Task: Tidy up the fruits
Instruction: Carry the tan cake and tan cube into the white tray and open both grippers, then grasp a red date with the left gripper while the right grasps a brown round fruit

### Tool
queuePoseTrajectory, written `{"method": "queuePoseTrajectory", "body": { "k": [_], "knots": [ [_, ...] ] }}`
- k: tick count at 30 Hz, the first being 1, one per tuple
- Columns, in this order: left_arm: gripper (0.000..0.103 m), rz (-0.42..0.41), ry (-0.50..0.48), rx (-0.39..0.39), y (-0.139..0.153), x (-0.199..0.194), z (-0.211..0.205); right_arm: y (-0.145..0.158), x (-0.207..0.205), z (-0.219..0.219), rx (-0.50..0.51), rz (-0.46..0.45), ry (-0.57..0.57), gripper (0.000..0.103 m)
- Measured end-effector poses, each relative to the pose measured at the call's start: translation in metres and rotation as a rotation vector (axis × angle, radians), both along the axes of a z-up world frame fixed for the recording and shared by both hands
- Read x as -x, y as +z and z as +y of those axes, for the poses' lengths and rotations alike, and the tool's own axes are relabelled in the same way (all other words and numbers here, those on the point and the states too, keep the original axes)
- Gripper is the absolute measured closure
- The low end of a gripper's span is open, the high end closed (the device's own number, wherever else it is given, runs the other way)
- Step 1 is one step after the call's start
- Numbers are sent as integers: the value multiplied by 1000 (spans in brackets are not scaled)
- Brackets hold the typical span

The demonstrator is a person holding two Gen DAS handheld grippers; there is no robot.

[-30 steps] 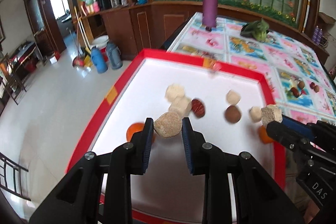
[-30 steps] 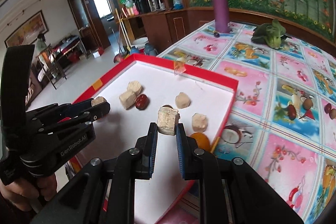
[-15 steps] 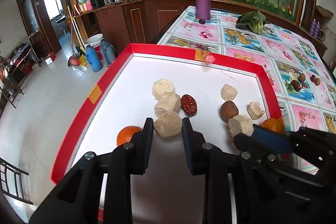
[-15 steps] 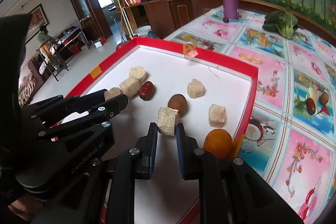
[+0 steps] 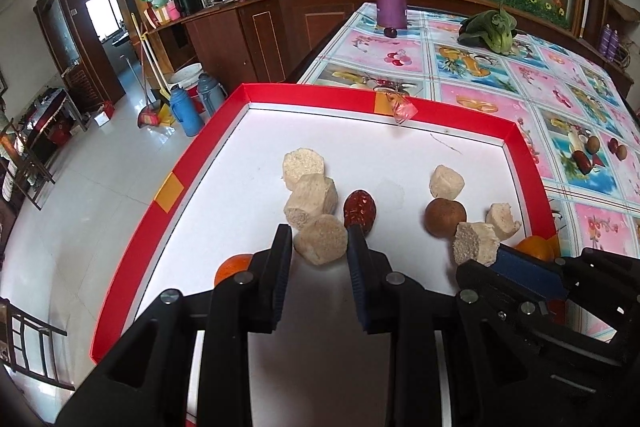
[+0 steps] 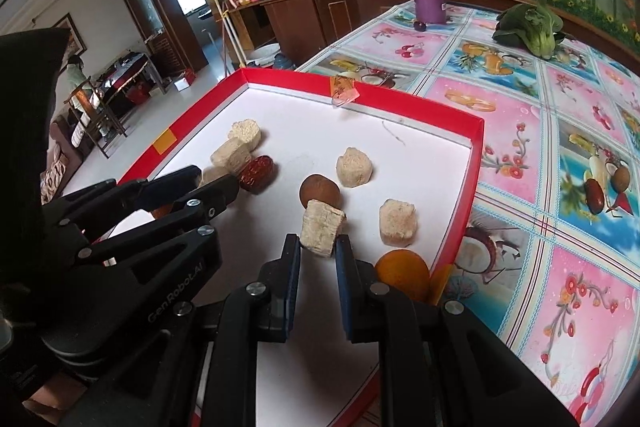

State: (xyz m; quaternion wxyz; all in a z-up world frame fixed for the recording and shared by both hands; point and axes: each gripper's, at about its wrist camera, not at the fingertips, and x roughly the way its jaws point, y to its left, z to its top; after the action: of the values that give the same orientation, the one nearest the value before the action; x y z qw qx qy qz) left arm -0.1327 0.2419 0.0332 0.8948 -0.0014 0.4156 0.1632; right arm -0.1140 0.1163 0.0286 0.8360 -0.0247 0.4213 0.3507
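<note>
Gripping one beige chunk (image 5: pixel 320 244) each, the left hand-held gripper (image 5: pixel 319 251) and right hand-held gripper (image 6: pixel 318 251) hang over the red-rimmed tray (image 5: pixel 168 211).

Each tool (image 5: pixel 320 255) (image 6: pixel 318 259) is matte black plastic with blue finger pads (image 6: pixel 293 275), round silver screws at the linkage joints, and grey "GenRobot.AI" lettering along one side

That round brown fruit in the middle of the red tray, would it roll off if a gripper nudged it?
Probably. The brown fruit looks nearly spherical and smooth, so a nudge would likely roll it. The tray's raised red rim should stop it. Its dull skin suggests it is not especially slippery.
</note>
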Motion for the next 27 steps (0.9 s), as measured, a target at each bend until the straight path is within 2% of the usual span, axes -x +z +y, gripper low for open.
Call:
{"method": "queuePoseTrajectory", "body": {
  "k": [4, 6, 8, 11, 19, 22, 27],
  "knots": [
    [59, 0, 8, -12, 2, 0, -1, 3, 0, -5, -20, 11, 9, 87],
    [50, -2, 15, -15, 4, 2, -1, 4, 0, -8, -27, 5, 9, 86],
    [41, -5, 23, -15, 6, 3, -1, 9, 2, -13, -33, -11, 1, 79],
    [35, -18, 35, -23, 11, 5, -3, 17, 3, -25, -61, -30, -14, 74],
    [27, -54, 22, -24, 29, 10, -14, 34, -8, -89, -140, -65, -114, 72],
    [26, -68, 4, -21, 35, 10, -22, 32, -18, -128, -132, -81, -205, 68],
    [26, -70, -83, -14, 46, 2, -52, 22, -37, -203, -131, -56, -369, 68]
  ]
}}
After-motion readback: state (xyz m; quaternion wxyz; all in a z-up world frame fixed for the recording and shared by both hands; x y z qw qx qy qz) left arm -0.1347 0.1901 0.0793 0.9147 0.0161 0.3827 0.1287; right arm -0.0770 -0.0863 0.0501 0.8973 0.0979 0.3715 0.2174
